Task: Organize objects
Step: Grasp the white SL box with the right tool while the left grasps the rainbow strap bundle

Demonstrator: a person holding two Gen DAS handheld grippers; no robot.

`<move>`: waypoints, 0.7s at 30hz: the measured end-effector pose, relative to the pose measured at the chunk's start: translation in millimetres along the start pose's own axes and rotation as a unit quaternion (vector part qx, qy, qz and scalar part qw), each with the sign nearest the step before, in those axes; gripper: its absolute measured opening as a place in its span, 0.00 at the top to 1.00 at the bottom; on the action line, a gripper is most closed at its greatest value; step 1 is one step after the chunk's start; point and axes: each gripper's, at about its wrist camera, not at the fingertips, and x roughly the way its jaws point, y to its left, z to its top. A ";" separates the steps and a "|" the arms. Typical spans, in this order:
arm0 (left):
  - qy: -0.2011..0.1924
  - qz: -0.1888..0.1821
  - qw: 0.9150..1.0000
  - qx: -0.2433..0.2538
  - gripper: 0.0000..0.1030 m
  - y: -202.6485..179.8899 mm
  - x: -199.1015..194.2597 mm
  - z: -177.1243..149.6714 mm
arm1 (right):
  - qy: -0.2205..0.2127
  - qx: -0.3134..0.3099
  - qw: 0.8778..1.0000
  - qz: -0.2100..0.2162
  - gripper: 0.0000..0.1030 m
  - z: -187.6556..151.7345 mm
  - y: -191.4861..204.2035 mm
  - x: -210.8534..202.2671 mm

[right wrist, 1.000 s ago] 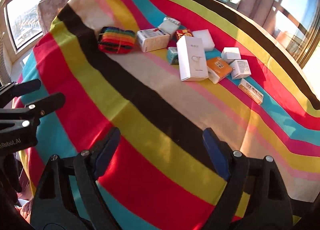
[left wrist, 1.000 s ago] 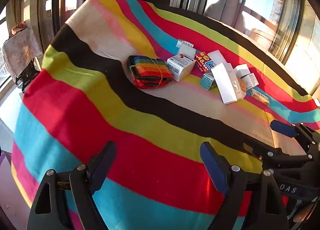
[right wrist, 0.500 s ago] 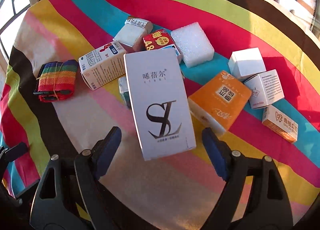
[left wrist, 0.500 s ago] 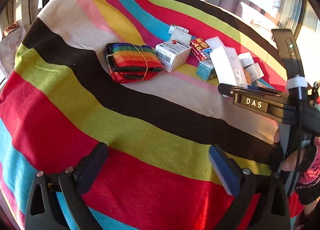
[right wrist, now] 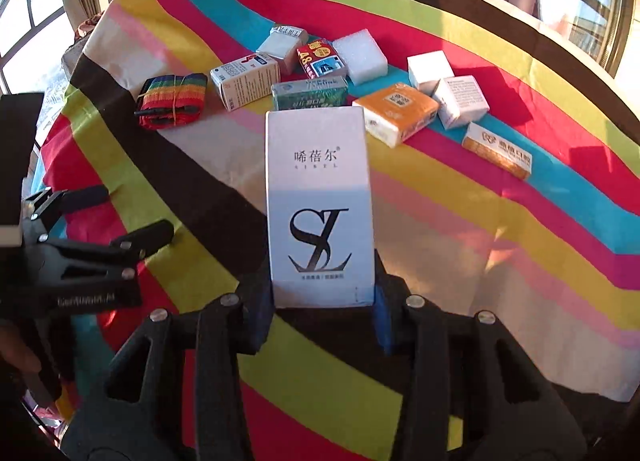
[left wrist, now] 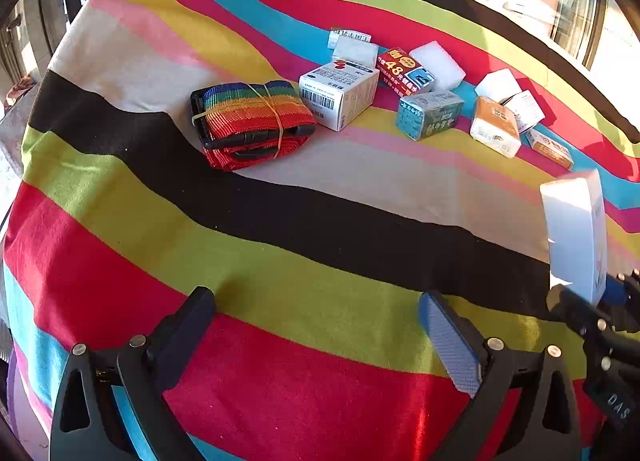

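Right gripper (right wrist: 322,301) pinches the lower end of a tall white box (right wrist: 320,205), pads on both narrow sides, jaws having just been closing onto it; box is smooth matte card, rectangular, black SL-style logo plus small characters on its face; it stands tilted up over the striped tablecloth (right wrist: 460,245), in front of the cluster of small packs; whether its bottom edge touches the cloth is hidden by the fingers.

Cloth is woven cotton, wide wavy bands of red, lime, black, beige, pink, yellow, cyan; draped over a round table, far edge cut by fisheye rim.

Behind the white box: teal soft tissue pack (right wrist: 310,95); left of that a white carton with barcode (left wrist: 340,95); further left a folded rainbow webbing strap (left wrist: 250,123) with black buckle, bound by a thin rubber band; right of the white box an orange soft pack (right wrist: 396,111), two small white cubes, a flat orange-white packet (right wrist: 498,157); at the rear a red pack marked 48 (left wrist: 404,71) and a white foam block (right wrist: 360,57); small print unreadable.

Left gripper (left wrist: 316,329) has fingers spread wide, nothing between them, angled down over the red and lime bands, left of the white box; blue ribbed pad (left wrist: 452,345) shows on one finger; both gripper bodies cropped by the frame bottom.
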 end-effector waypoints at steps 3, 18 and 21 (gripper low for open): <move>-0.014 0.020 1.000 0.015 0.00 -0.1 -0.3 9.6 | -0.002 0.012 1.000 0.003 0.56 -14.9 0.0 -4.7; -0.021 0.061 0.998 0.022 0.02 17.6 55.1 96.1 | -0.017 0.003 1.000 -0.011 0.56 -19.4 4.1 -5.0; -0.027 0.043 0.998 0.028 0.41 14.2 53.9 91.5 | -0.017 0.003 1.000 -0.011 0.56 -19.1 4.4 -4.6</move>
